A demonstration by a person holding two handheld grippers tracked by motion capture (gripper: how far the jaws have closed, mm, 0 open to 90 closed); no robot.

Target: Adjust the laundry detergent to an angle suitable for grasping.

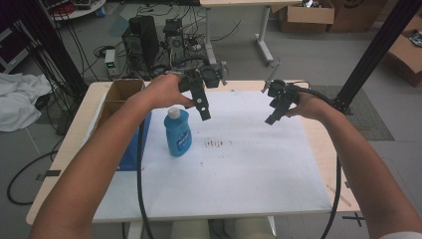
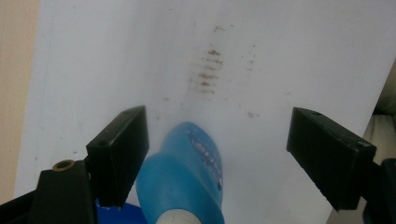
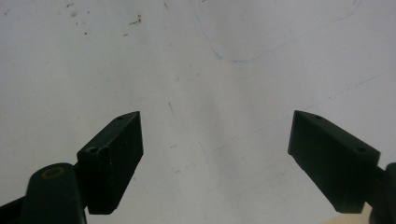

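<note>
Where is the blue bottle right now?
In the high view the blue bottle stands upright on the white board's left part, beside the cardboard box, just below the left tool.

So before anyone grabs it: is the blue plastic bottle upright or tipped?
Upright: the blue plastic bottle with white cap stands on its base on the white board, cap topmost.

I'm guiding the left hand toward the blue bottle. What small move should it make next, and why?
Probably lower the left tool a little and centre it, then close. Its jaws stand wide open above the blue bottle, which stands upright on the white board. In the left gripper view the bottle sits close to the left-hand jaw, with a wide gap on the other side, so nothing is gripped yet.
</note>
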